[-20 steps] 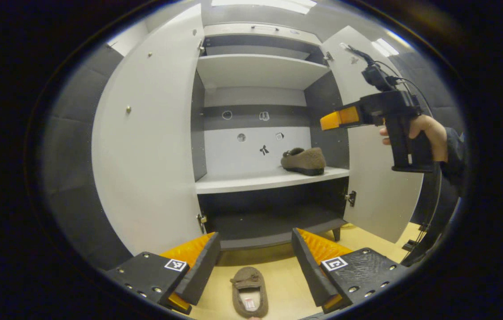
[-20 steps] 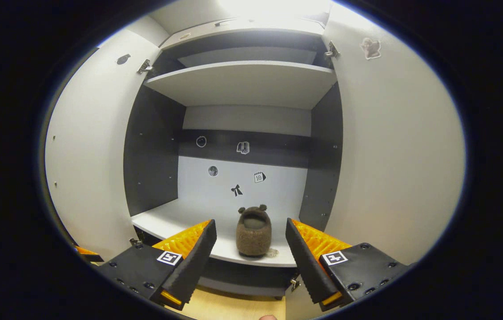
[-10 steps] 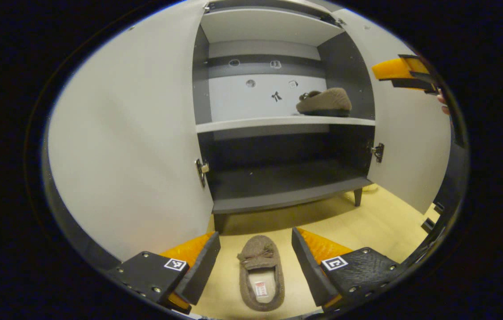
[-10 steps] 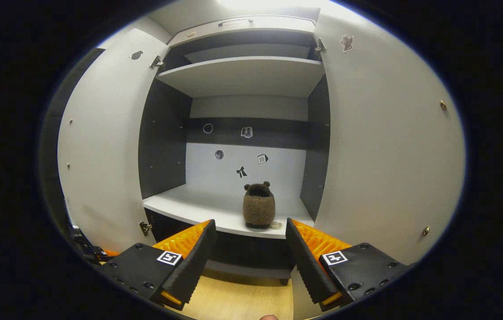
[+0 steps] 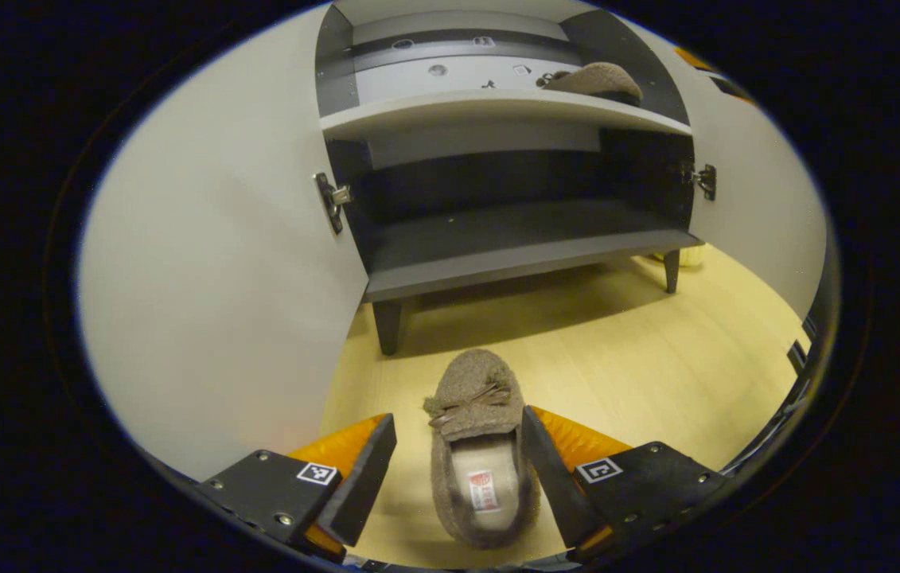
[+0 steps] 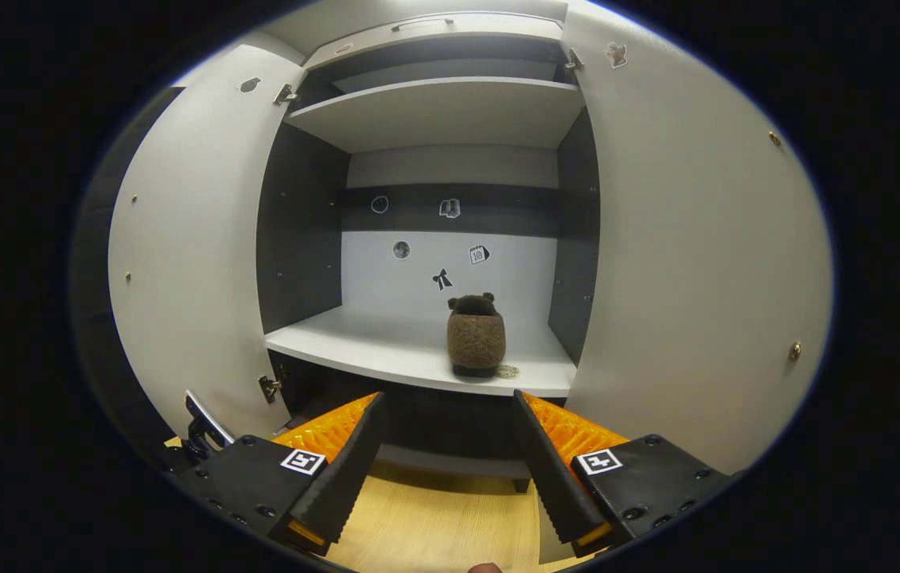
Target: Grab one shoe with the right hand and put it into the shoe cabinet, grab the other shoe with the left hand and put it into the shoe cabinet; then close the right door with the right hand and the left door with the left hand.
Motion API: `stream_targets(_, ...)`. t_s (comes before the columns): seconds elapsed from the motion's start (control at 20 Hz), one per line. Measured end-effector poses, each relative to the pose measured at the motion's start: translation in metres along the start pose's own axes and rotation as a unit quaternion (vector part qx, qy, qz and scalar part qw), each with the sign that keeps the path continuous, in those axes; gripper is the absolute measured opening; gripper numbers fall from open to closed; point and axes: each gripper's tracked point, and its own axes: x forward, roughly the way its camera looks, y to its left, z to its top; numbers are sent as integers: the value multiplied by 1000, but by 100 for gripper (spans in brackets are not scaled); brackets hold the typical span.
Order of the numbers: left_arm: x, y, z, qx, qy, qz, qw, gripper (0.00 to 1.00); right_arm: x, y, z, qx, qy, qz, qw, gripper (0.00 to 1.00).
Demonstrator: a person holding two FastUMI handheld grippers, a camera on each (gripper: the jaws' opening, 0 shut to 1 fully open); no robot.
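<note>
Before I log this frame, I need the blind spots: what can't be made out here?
- Left gripper view: whether the left gripper touches the slipper on the floor; the heel is cut off at the bottom edge.
- Left gripper view: the slipper on the shelf is partly hidden by the shelf edge.
- Right gripper view: the stickers are too small to identify.

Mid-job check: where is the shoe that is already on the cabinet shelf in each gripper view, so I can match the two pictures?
Left gripper view: the shelved shoe sits at the top right, side-on, at the right end of the white shelf.
Right gripper view: the same shoe stands near the centre, end-on, above the gap between the open tongs.
Shared landmark: the bow sticker on the back panel, just left of the shoe.
</note>
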Motion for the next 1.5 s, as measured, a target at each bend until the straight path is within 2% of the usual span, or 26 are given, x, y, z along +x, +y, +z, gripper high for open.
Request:
stream_targets(0.05,3,0,-7,-1,9,4,1000,99,0,0,-2,-1,3,0,1000,99)
stream_targets(0.1,5,1,-12,-2,16,8,1000,99,1,0,-4,0,6,0,1000,99)
stream_targets(0.15,6,3,-15,-3,18,16,1000,91,2,-1,-6,0,9,1,1000,99)
stream_targets(0.2,8,4,-16,-5,19,21,1000,96,2,-2,-8,0,12,0,1000,99)
stream_targets(0.25,8,6,-17,-8,19,26,999,91,3,-3,-9,1,14,0,1000,99)
stream_targets(0.3,10,8,-17,-9,18,33,999,91,4,-3,-11,1,16,0,1000,99)
stream_targets(0.35,11,9,-18,-9,20,37,999,100,6,-4,-12,2,19,0,1000,99)
stream_targets(0.45,14,10,-23,-15,23,41,999,100,7,-4,-15,1,24,2,1000,99)
stream_targets(0.5,16,10,-31,-20,35,39,998,91,8,-4,-17,1,25,3,1000,99)
stream_targets(0.55,18,9,-39,-26,46,36,998,100,10,-4,-18,1,27,4,1000,99)
stream_targets(0.6,22,9,-46,-33,56,35,997,100,12,-3,-19,1,29,7,1000,99)
stream_targets(0.65,25,9,-52,-44,67,35,996,80,14,-2,-20,1,32,10,999,99)
stream_targets(0.7,26,10,-54,-53,75,36,995,100,14,-1,-21,1,33,12,999,99)
stream_targets(0.75,31,11,-56,-63,77,37,994,90,16,0,-21,-1,34,14,999,99)
stream_targets(0.85,36,7,-61,-82,91,27,992,85,17,0,-20,-6,34,17,999,99)
stream_targets(0.9,36,4,-63,-95,97,21,991,69,17,0,-20,-8,35,18,999,99)
stream_targets(0.95,38,7,-62,-94,94,31,991,53,18,0,-19,-9,34,19,999,99)
stream_targets(1.0,36,17,-62,-84,95,57,990,45,17,-1,-20,-11,34,19,999,99)
stream_targets(1.1,38,15,-60,-80,91,59,991,11,18,-4,-20,-14,34,17,999,99)
stream_targets(1.15,38,17,-59,-75,88,63,991,12,18,-6,-20,-14,35,16,999,99)
stream_targets(1.25,38,16,-56,-75,85,61,992,3,18,-7,-21,-12,36,16,999,99)
stream_targets(1.5,23,10,-25,-89,39,47,994,2,13,-6,-16,-9,30,19,999,99)
